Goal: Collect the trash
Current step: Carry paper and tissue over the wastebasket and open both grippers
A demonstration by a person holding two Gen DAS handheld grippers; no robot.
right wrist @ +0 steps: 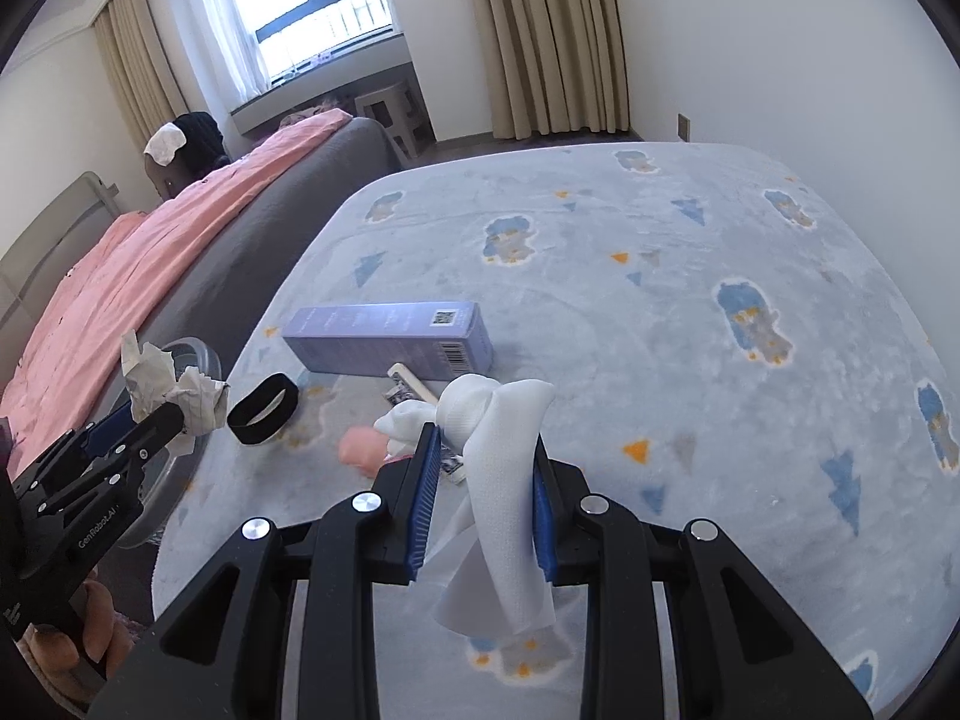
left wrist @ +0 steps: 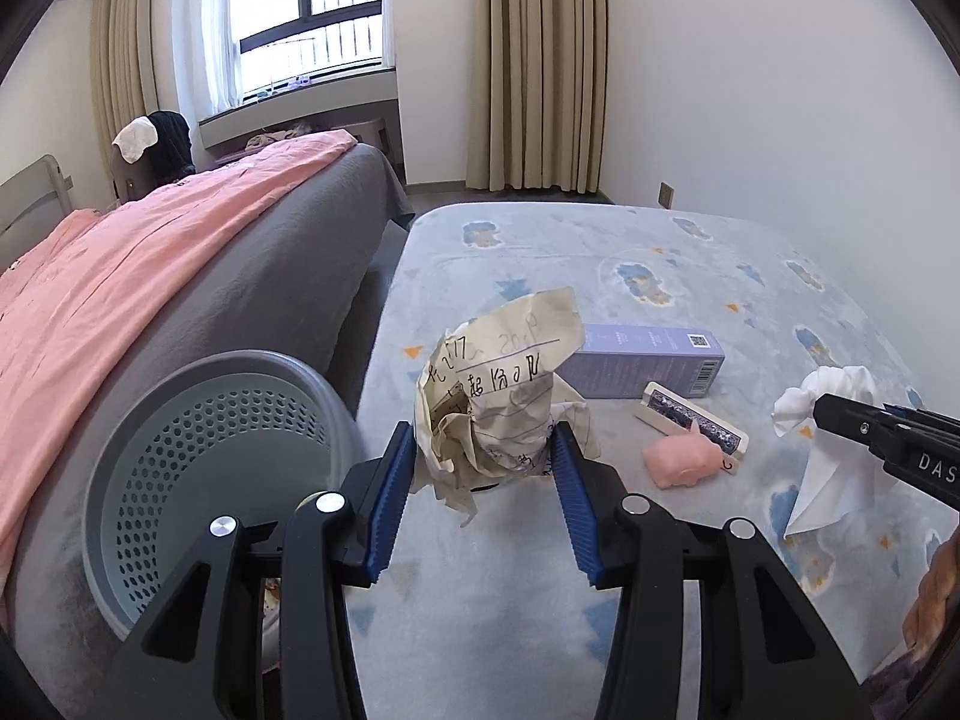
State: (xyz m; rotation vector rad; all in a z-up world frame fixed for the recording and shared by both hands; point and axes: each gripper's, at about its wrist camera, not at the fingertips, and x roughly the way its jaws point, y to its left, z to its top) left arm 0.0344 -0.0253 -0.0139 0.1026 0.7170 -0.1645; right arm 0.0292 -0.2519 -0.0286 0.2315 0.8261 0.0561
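The left gripper [left wrist: 485,456] pinches a crumpled paper [left wrist: 501,396] between its pads, beside the grey basket [left wrist: 198,480]. The right gripper [right wrist: 485,468] clamps a white tissue [right wrist: 498,480] above the carpet [right wrist: 660,300].

One crumpled paper [left wrist: 498,384], one tissue [right wrist: 504,480], one purple box [right wrist: 390,339].

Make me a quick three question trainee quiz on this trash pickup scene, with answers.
1. True or false: the left tool grips crumpled paper.
2. What does the right tool hold? A) box B) white tissue C) black band
3. Fill in: the basket stands between the rug and the ____.

Key: 1 true. 2 B, the tissue; the box and band lie on the rug. 3 bed.
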